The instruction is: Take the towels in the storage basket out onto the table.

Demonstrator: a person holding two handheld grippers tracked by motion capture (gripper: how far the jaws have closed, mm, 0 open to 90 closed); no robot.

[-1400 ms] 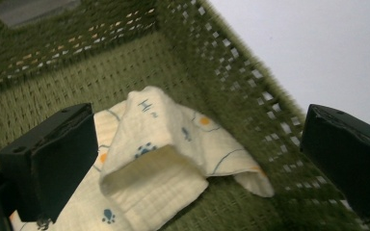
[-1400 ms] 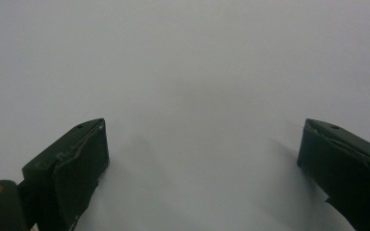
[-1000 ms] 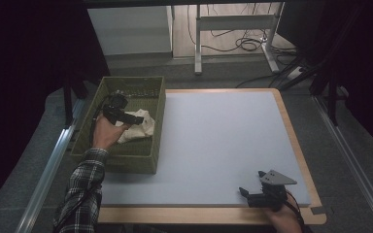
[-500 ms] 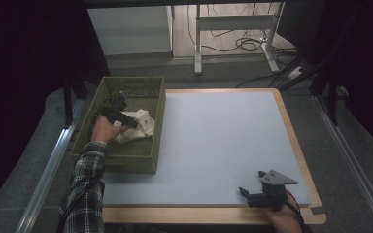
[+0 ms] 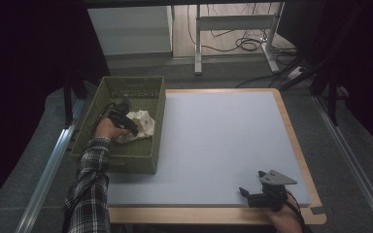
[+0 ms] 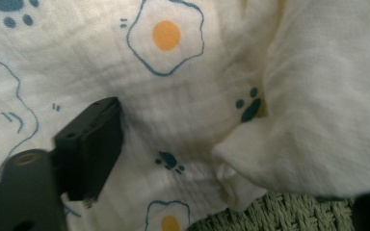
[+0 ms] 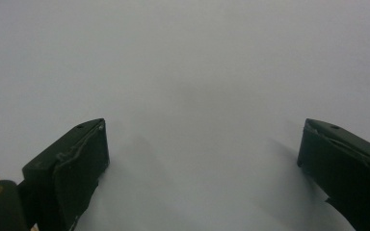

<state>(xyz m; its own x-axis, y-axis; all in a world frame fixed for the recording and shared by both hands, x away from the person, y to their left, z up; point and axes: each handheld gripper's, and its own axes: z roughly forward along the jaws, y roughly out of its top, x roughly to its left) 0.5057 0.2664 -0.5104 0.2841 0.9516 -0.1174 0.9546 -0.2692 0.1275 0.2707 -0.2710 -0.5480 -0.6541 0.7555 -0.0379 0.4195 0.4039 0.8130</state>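
Observation:
A cream cloth [image 5: 143, 124] printed with fried eggs and blue paw prints [image 6: 183, 72] lies crumpled in a green woven basket [image 5: 131, 165] at the table's left. My left gripper [image 5: 125, 122] is down in the basket, on the cloth. Its jaws have just been closing and stand apart, with a raised fold of the cloth between them [image 6: 233, 154]. The left finger [image 6: 89, 149] rests against the fabric. My right gripper [image 5: 251, 183] sits on the pale blue mat [image 5: 213, 141] near the front right corner, open, with bare mat between its fingers [image 7: 202, 159].
The mat has a wooden border [image 5: 298, 145]. The basket stands against the mat's left edge. Beyond the table are a grey floor, white desk legs [image 5: 197, 43] and loose cables [image 5: 245, 44]. A metal rail [image 5: 48, 170] runs along the left side.
My left hand has sunk deeper into the basket, onto the cloth. The right gripper has not moved.

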